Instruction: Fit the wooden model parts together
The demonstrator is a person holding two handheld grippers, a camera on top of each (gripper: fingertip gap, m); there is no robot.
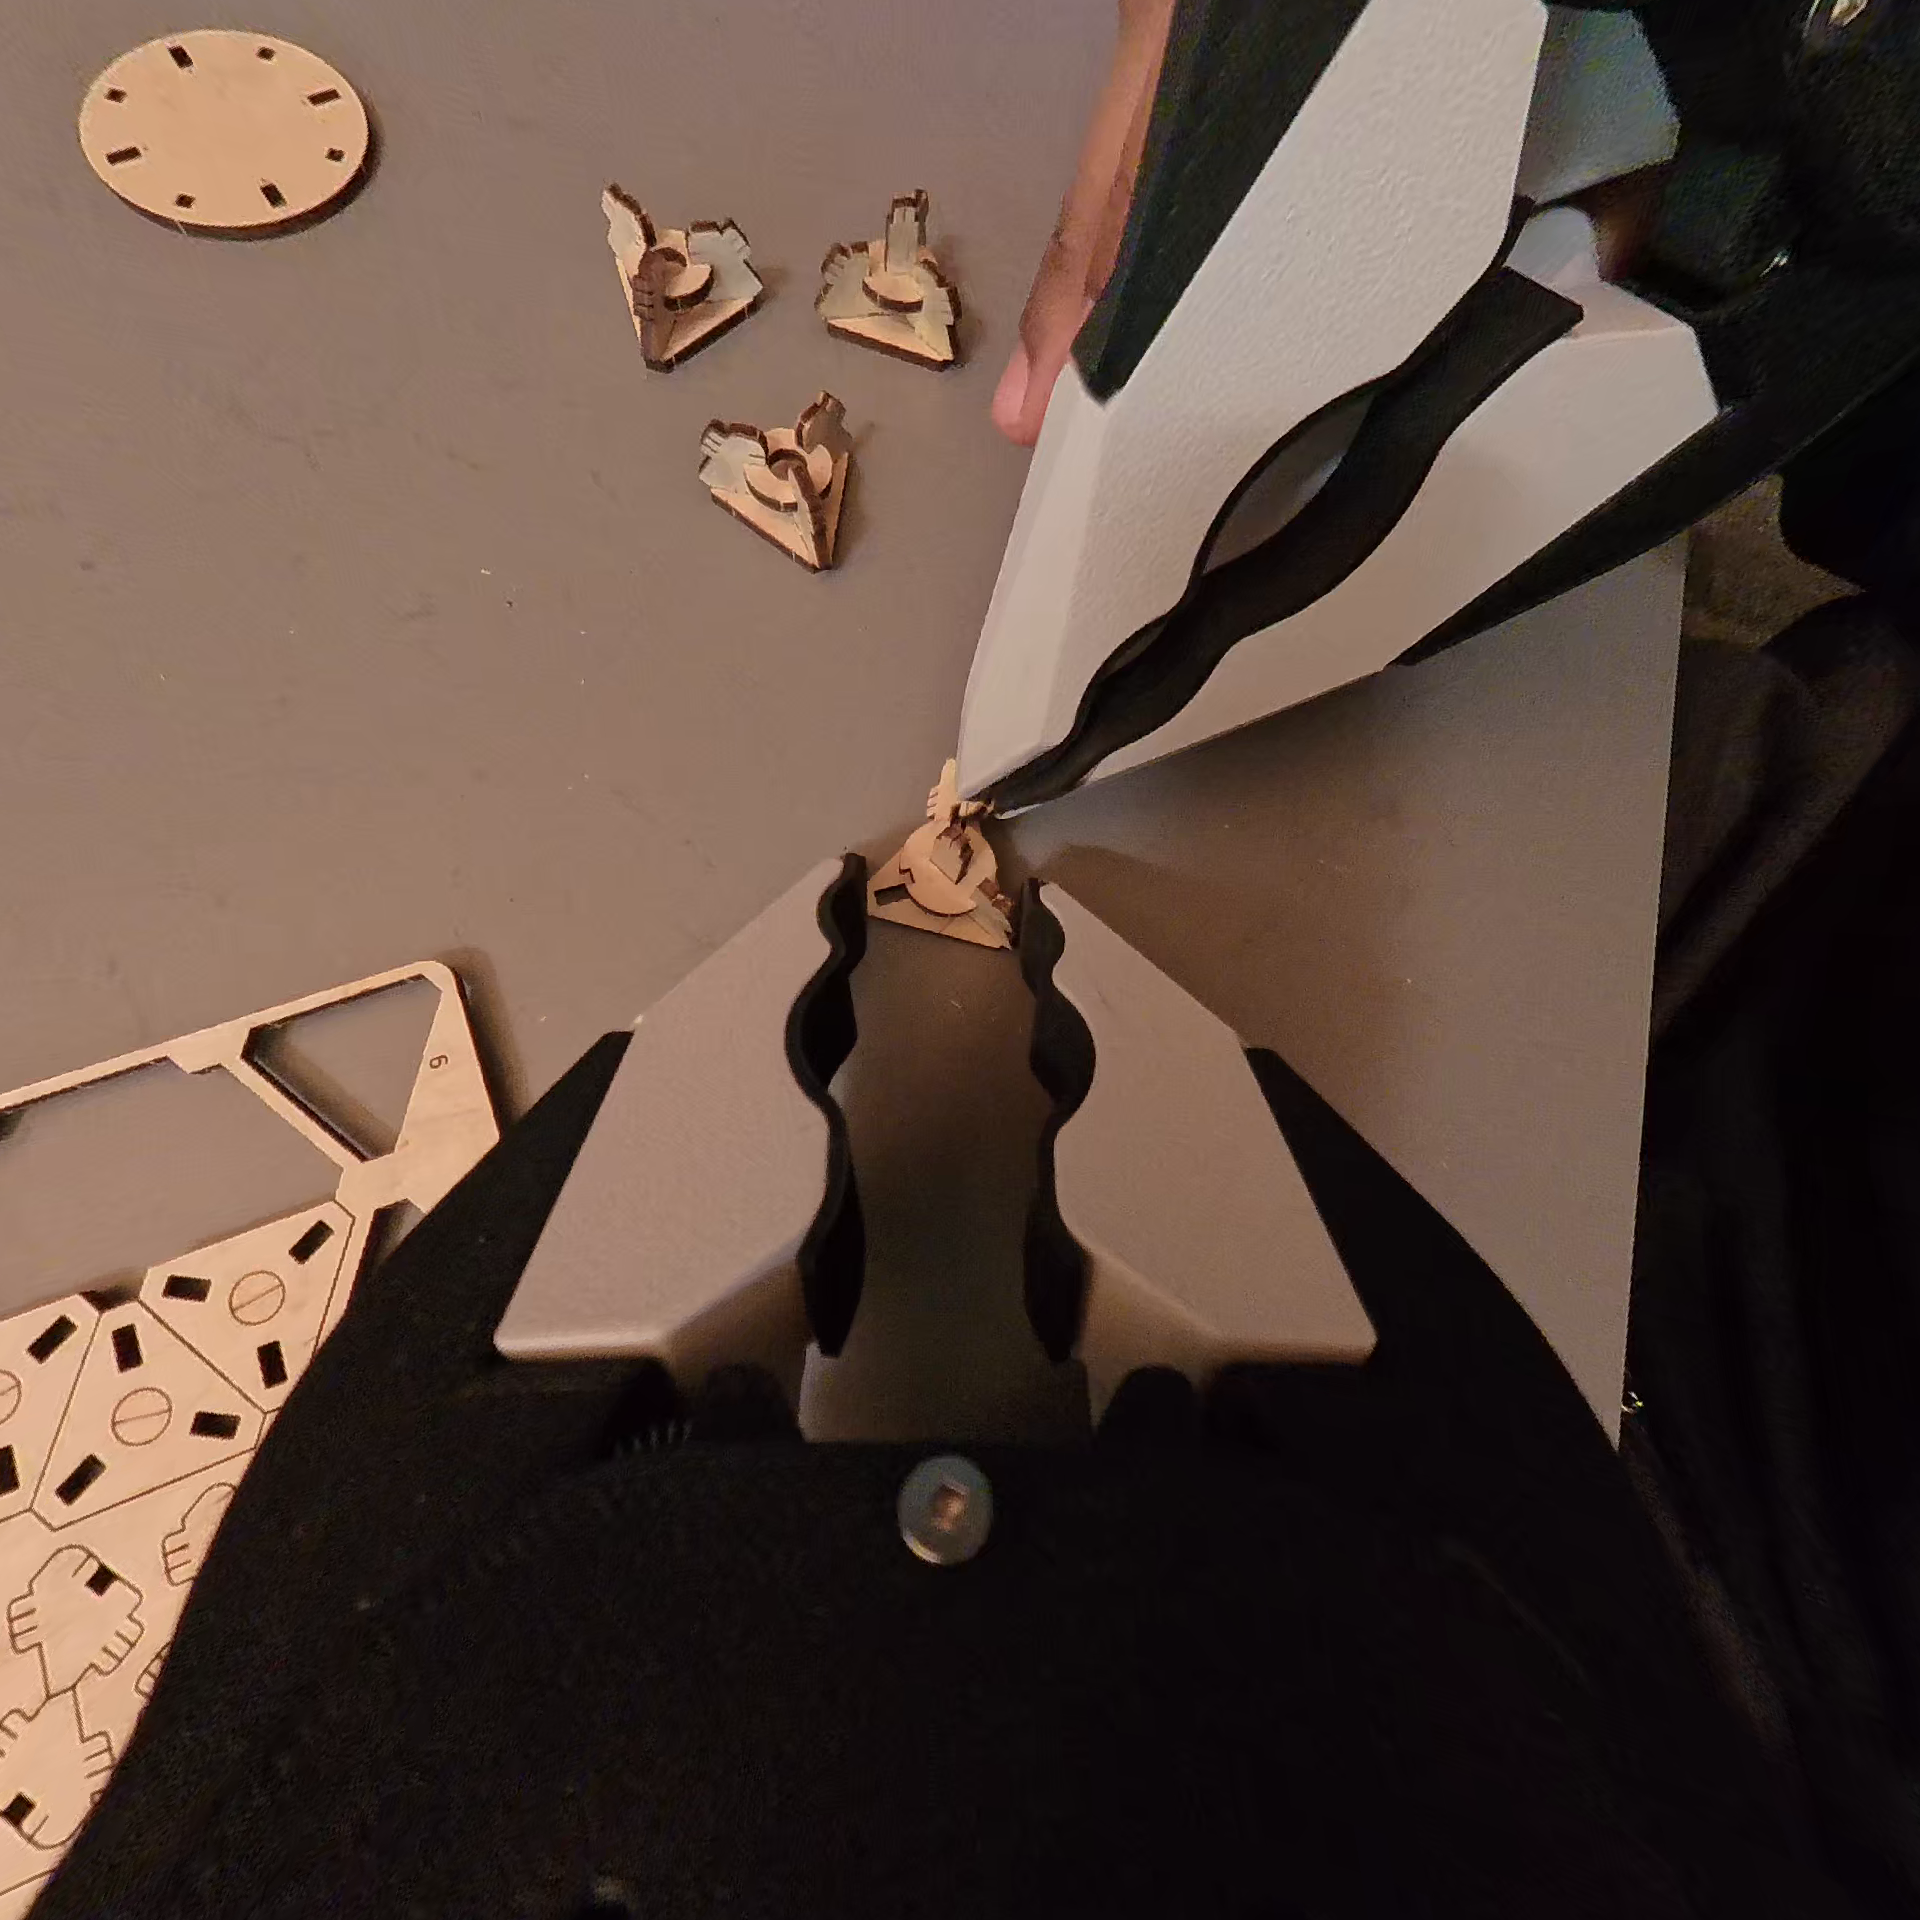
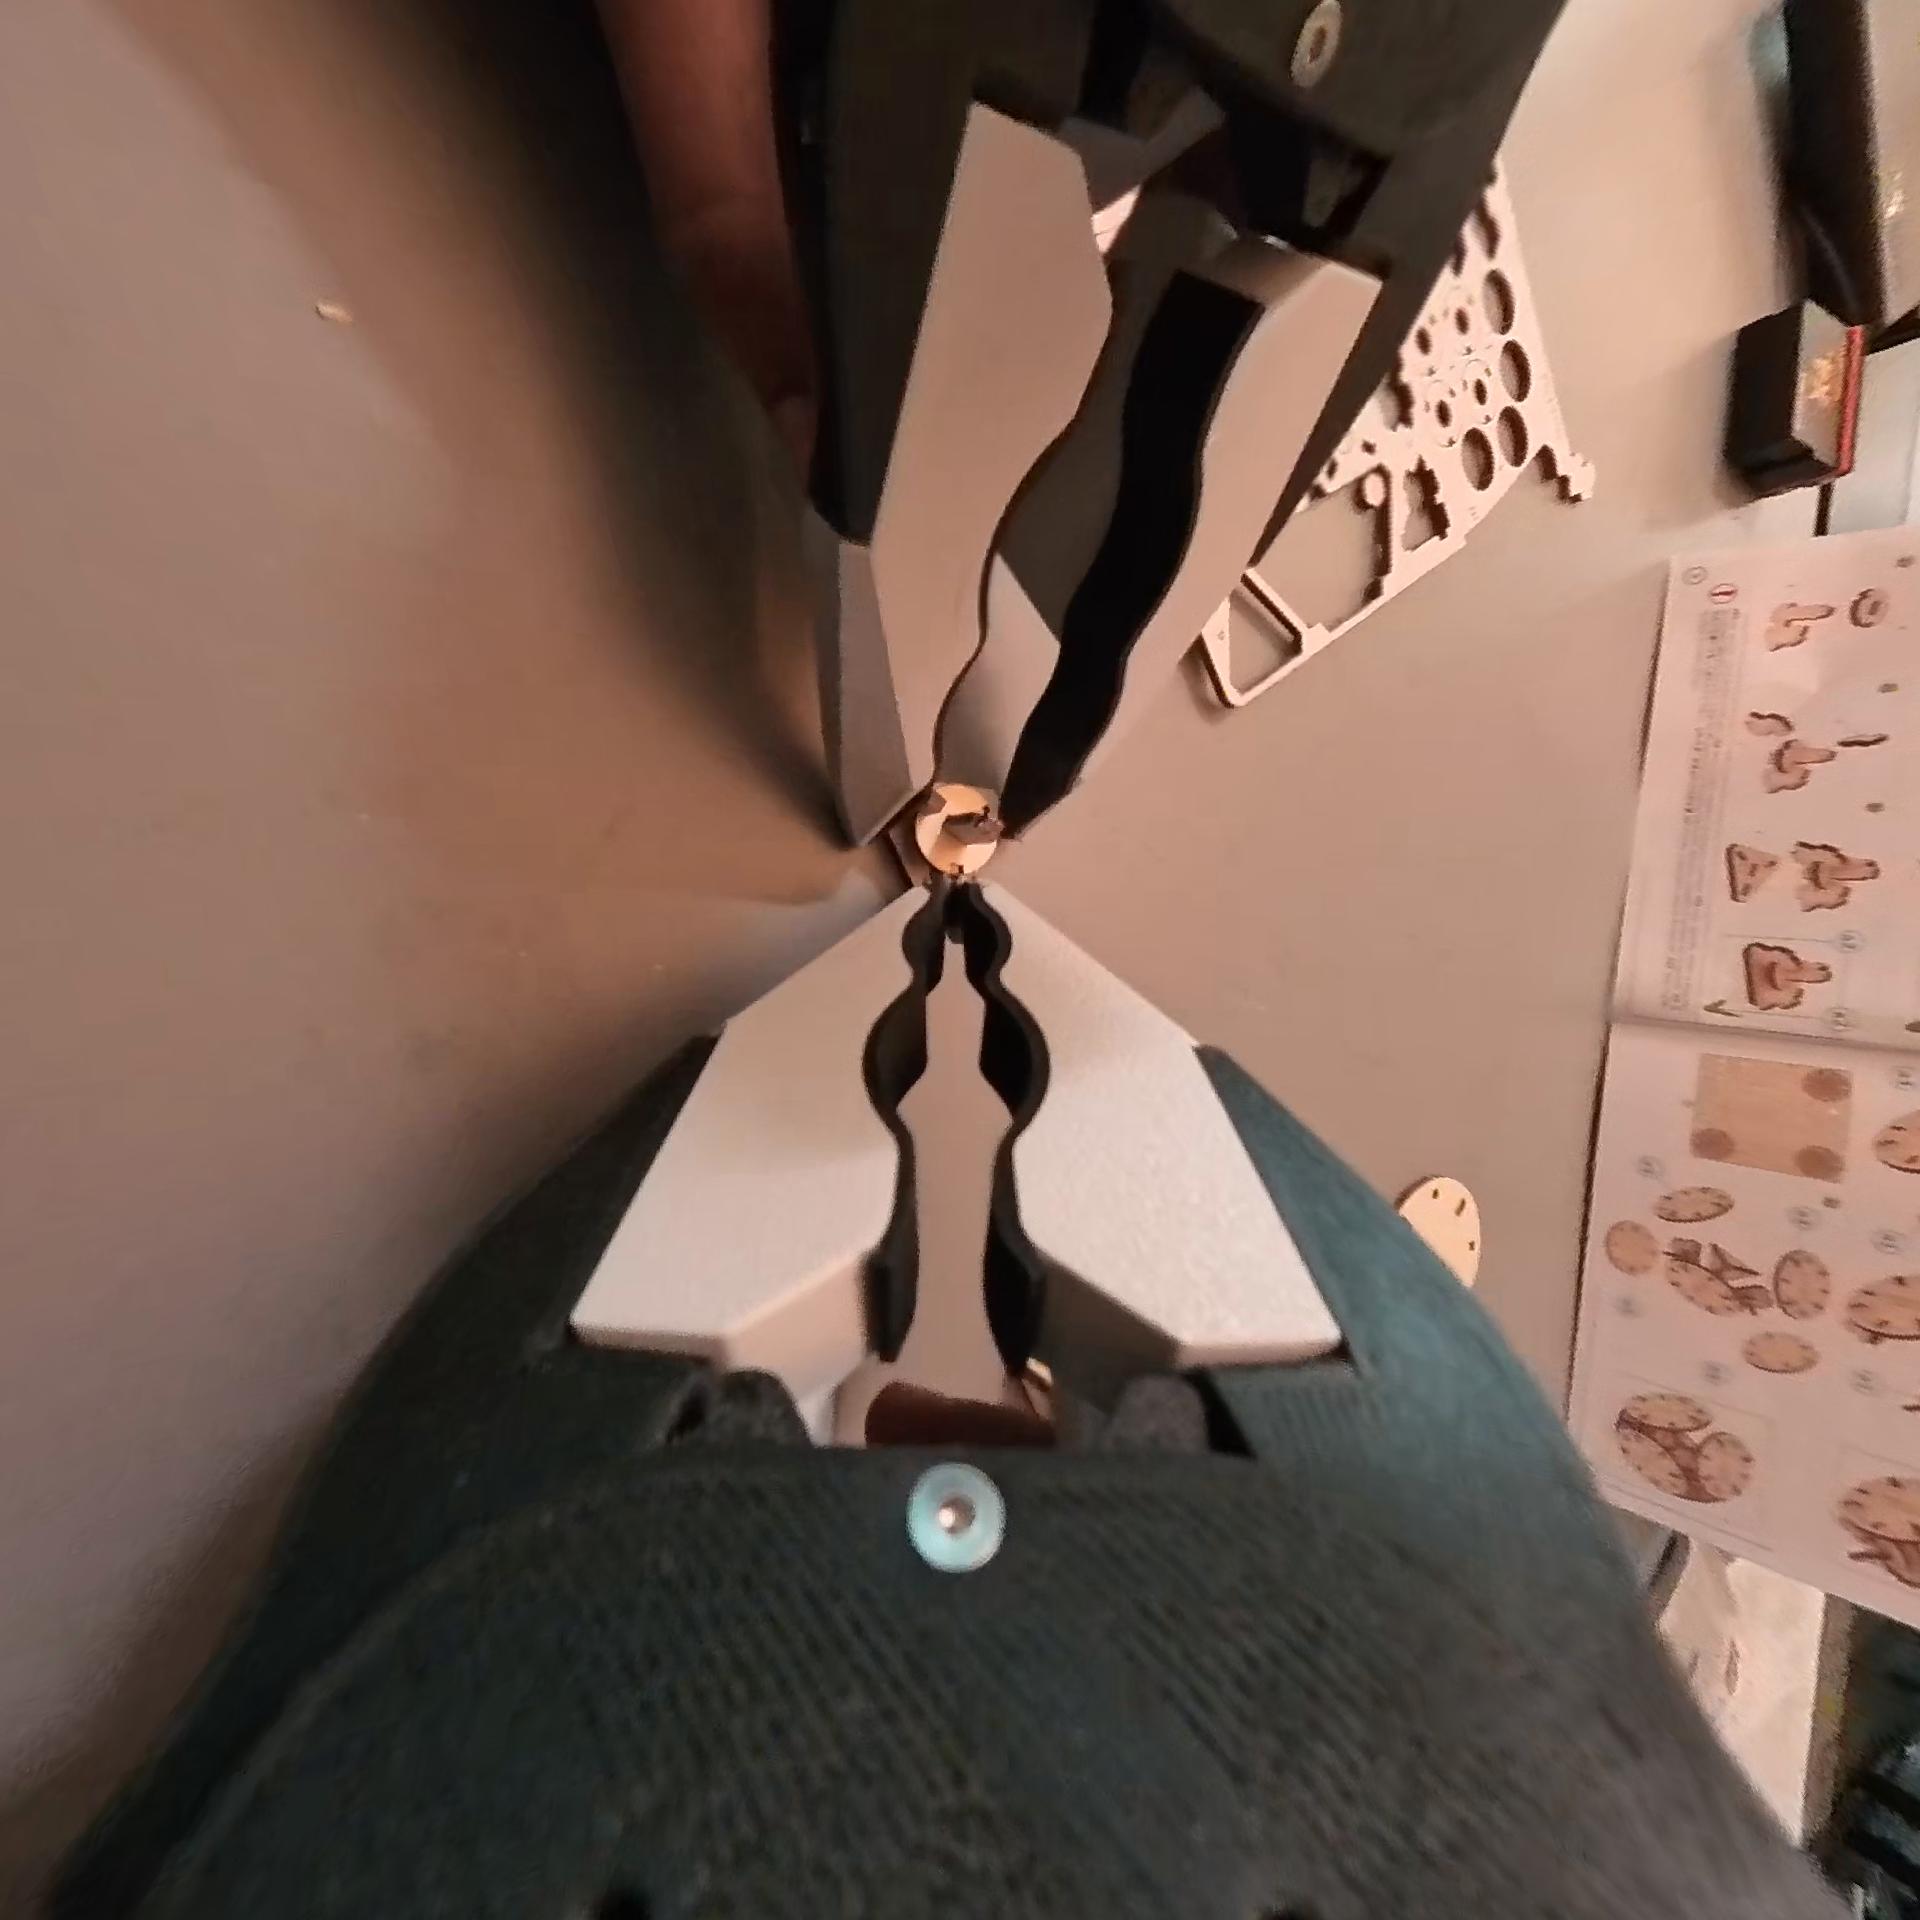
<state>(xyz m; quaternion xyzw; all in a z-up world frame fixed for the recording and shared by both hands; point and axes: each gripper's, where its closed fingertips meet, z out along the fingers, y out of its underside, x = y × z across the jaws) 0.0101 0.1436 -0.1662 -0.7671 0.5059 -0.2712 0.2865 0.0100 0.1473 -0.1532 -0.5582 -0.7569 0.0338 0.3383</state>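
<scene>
While the left gripper [image 1: 940, 904] fingers pinch a small triangular wooden assembly [image 1: 940, 899] near the table [image 1: 416, 623] edge; right gripper [image 2: 954, 902] fingers clamp its upright tab [image 1: 948, 798]

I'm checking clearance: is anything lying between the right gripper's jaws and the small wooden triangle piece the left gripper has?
Nothing visible does. The right gripper already has its closed tips on an upright tab of the triangle piece, which sits between the left gripper's jaws. The three similar pieces lie well away.

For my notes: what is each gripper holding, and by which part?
Left gripper clamps the small triangular wooden assembly by its base edges. Right gripper pinches a thin upright piece on its top.
</scene>
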